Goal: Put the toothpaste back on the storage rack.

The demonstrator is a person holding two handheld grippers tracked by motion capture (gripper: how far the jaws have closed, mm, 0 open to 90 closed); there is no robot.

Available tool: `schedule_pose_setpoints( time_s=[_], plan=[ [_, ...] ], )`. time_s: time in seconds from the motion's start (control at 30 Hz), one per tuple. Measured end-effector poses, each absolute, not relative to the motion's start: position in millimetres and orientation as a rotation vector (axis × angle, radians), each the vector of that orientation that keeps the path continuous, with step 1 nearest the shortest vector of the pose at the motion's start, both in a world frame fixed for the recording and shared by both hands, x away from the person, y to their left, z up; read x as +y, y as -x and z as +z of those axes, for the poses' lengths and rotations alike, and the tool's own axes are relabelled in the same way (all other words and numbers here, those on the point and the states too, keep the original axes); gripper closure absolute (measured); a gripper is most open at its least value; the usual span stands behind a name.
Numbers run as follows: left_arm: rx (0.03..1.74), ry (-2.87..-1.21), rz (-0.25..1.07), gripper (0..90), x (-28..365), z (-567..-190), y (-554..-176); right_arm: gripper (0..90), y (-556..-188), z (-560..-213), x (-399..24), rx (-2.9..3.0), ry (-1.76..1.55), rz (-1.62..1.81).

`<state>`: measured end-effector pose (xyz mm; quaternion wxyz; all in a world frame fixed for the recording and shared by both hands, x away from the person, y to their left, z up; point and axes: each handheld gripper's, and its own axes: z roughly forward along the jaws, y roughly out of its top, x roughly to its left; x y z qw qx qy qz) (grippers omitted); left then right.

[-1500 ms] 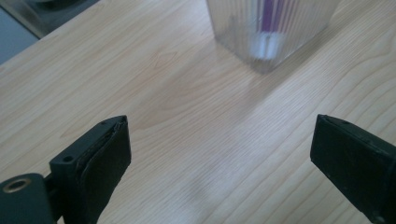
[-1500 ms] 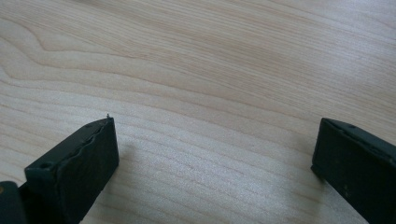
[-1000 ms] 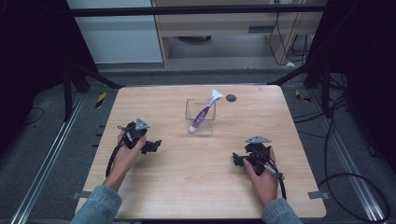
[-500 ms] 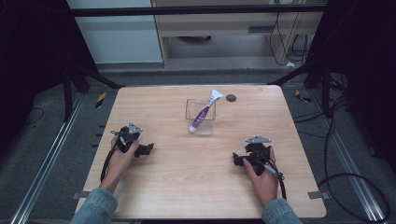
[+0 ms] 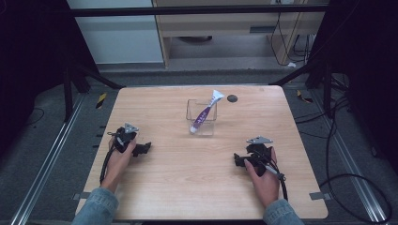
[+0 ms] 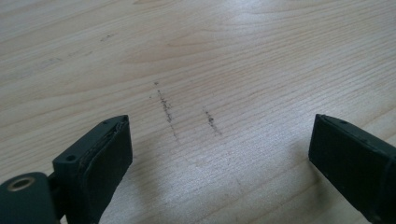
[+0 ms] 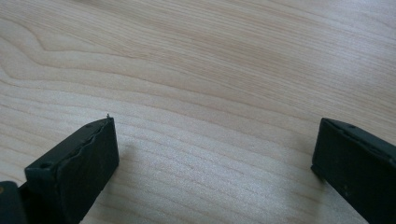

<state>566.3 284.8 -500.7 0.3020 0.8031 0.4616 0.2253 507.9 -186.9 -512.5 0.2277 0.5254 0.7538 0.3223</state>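
Purple-and-white tube [image 5: 205, 112], lettering unreadable

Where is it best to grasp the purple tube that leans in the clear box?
Probably at the white upper end of the purple tube, which sticks out above the rim of the clear box. Come from above; the walls block its lower part.

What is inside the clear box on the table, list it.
The clear box holds one purple and white tube, leaning with its white end past the rim. Nothing else shows through the walls, though the floor beneath the tube's lower end is covered. Both grippers rest apart from it.
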Motion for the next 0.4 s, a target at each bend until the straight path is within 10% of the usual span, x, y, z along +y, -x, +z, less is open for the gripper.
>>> schedule_pose_setpoints(
  time_s=[0.4],
  plan=[
    [1.265, -2.064, 0.557, 0.1, 286.5, -507.3, -565.9, 0.8, -507.8, -512.5, -186.7, 2.074, -1.447, 0.886]
  ],
)
